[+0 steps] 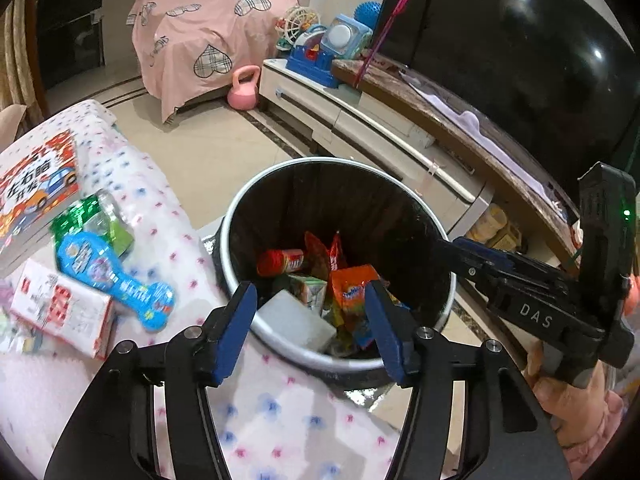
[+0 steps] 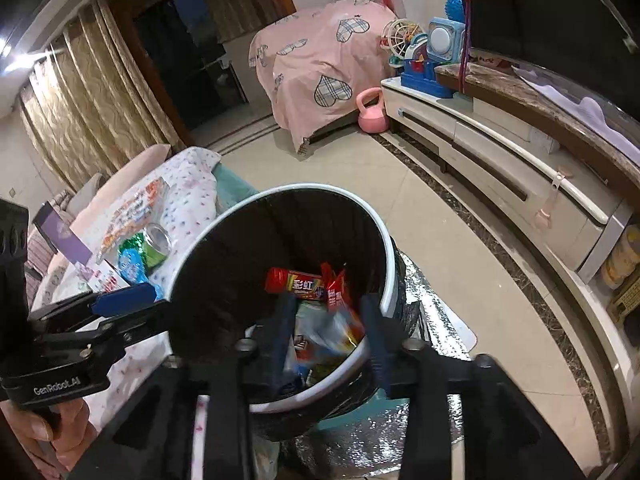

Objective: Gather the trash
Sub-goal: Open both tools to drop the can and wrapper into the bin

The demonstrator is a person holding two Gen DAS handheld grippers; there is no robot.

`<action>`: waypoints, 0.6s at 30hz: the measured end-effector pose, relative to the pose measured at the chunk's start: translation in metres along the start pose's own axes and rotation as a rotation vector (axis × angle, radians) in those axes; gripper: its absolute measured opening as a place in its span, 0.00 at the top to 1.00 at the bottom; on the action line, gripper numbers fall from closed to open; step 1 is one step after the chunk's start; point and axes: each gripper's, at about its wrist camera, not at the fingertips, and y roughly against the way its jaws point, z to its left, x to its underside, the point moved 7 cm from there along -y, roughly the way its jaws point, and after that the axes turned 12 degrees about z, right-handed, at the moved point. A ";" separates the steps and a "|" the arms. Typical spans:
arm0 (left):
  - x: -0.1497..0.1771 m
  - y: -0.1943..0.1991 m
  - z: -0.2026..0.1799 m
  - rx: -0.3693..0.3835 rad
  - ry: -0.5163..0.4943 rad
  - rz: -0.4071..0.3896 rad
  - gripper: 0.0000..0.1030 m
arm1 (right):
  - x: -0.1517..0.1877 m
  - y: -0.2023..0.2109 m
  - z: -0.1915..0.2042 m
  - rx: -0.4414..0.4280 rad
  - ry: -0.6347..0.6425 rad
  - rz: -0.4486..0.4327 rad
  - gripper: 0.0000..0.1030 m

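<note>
Plainly, both tools are held over the trash bin [image 1: 340, 264], and nothing is clamped in either. The left gripper [image 1: 310, 320] is seen with its blue pads spread apart above the near rim; the right gripper [image 2: 326, 344] is likewise spread wide over the bin mouth, though its fingers are blurred in the right wrist view. Collected trash is already lying inside: a red candy tube [image 1: 280, 262], red snack wrappers [image 1: 326, 256], an orange packet [image 1: 352, 292], a small green carton [image 1: 308, 292] and a grey-white block [image 1: 296, 322].

Several risks can be judged from here. The bin is stood at the very edge of the quilted cover [image 1: 132, 184], so its rim could be knocked and the bin tipped if either gripper is swung back carelessly. The crinkly green wrapper [image 1: 86, 216] is partly overlain by the blue toy [image 1: 112, 280], so the toy could be dragged along or mistaken for rubbish. The books [image 1: 36, 196] and the white box [image 1: 60, 308] could also be wrongly gathered. The two grippers are close together and could be struck against each other.

The work surface is covered in a soft, white, flower-dotted quilt, into which thin wrappers may be pressed. Beyond it, a tiled floor [image 2: 360, 184], a pink kettlebell [image 2: 372, 114], a pink heart-print cover [image 2: 320, 60], a low white cabinet [image 2: 500, 168] bearing toys, and gold curtains [image 2: 80, 120] are seen.
</note>
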 end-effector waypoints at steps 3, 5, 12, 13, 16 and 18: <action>0.013 0.012 0.009 -0.005 0.023 -0.020 0.39 | 0.004 0.007 0.005 -0.017 -0.010 -0.016 0.53; 0.024 0.019 0.016 -0.003 0.046 -0.028 0.39 | 0.009 0.012 0.012 -0.033 -0.010 -0.030 0.45; 0.070 0.048 0.051 -0.024 0.129 -0.059 0.38 | 0.031 0.026 0.051 -0.095 0.013 -0.078 0.18; 0.076 0.051 0.057 -0.025 0.142 -0.061 0.38 | 0.034 0.027 0.056 -0.102 0.018 -0.081 0.16; 0.095 0.063 0.079 -0.033 0.197 -0.068 0.38 | 0.046 0.028 0.076 -0.136 0.027 -0.079 0.14; 0.105 0.070 0.093 -0.032 0.236 -0.074 0.37 | 0.053 0.027 0.087 -0.151 0.031 -0.073 0.13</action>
